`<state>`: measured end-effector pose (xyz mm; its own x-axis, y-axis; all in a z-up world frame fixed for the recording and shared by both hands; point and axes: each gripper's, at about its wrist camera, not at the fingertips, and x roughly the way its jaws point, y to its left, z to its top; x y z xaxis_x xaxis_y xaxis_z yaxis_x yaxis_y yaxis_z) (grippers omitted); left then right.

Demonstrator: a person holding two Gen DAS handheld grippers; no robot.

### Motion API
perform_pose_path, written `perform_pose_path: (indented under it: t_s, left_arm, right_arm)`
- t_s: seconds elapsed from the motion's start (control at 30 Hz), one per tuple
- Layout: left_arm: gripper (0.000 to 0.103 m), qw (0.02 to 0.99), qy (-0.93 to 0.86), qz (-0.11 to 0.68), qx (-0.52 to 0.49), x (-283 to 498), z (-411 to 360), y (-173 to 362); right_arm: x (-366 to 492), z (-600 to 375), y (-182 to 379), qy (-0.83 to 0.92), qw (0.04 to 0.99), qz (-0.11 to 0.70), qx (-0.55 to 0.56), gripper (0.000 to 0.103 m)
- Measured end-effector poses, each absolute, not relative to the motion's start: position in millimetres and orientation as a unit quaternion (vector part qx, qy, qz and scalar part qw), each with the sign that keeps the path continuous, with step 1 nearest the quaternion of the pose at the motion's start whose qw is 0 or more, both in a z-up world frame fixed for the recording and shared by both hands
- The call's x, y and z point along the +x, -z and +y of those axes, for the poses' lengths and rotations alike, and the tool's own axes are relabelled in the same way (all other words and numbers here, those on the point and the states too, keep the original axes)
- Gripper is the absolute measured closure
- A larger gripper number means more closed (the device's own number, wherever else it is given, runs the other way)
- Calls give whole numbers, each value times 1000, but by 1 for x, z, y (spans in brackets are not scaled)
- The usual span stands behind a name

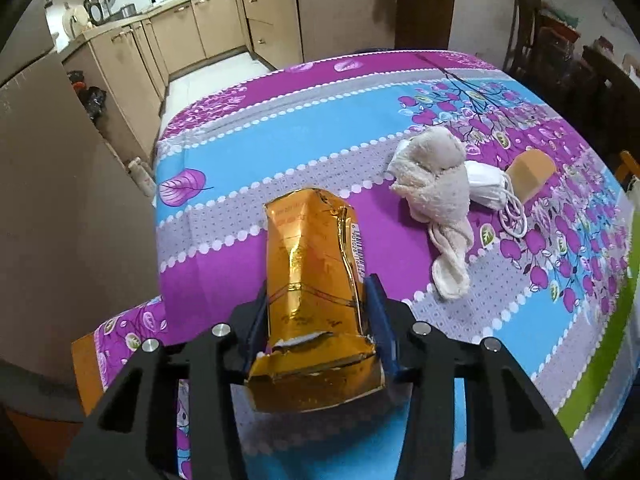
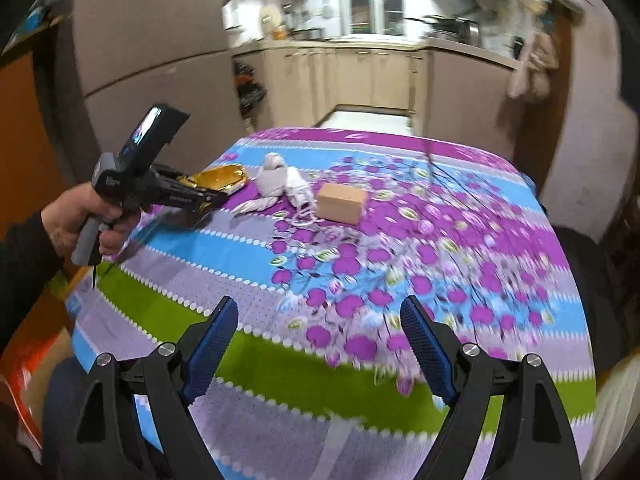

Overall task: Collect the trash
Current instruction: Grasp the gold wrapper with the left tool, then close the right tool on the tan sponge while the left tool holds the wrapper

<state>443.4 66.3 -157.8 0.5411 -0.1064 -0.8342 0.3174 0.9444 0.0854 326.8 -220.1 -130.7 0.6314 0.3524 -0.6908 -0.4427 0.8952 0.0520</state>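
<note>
My left gripper (image 1: 318,300) is shut on a crumpled gold foil packet (image 1: 312,276) and holds it above the table's left side. In the right wrist view the left gripper (image 2: 212,196) holds the gold packet (image 2: 222,178) over the far left of the table. A beige plush toy (image 1: 432,172) lies beyond it, with a white face mask (image 1: 488,188) and a small cardboard box (image 1: 532,174) to its right. My right gripper (image 2: 320,336) is open and empty above the near table edge. The box (image 2: 342,202), the mask (image 2: 300,196) and the plush (image 2: 272,176) lie far ahead of it.
The table has a purple, blue and green floral cloth (image 2: 360,280). A large cardboard panel (image 1: 60,200) stands at the table's left. Kitchen cabinets (image 1: 224,24) are behind. Dark chairs (image 1: 600,80) stand at the far right.
</note>
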Motion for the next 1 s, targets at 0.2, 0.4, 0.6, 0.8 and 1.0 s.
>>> perform_pose_path:
  t_s: [0.2,0.4,0.6,0.8,1.0]
  left_arm:
    - [61,873,126,461,96,434,65,159]
    - [61,871,134,464,95,433,65,158]
    - [61,867,147,466,97,435,66,159]
    - [61,868,151,463,97,437,66,159]
    - [61,877,136,451,90,430,67,158]
  right_arm:
    - [393,-200,123,-271,872,376,-159,29]
    - [452,-164,139,-298,821,402,-275,38]
    - [486,-136,152,-320,780,420,-337,38]
    - [498,-128,169,-324,754,450,-353,53]
    - [486,-141,164,-291,792,431,-319,67]
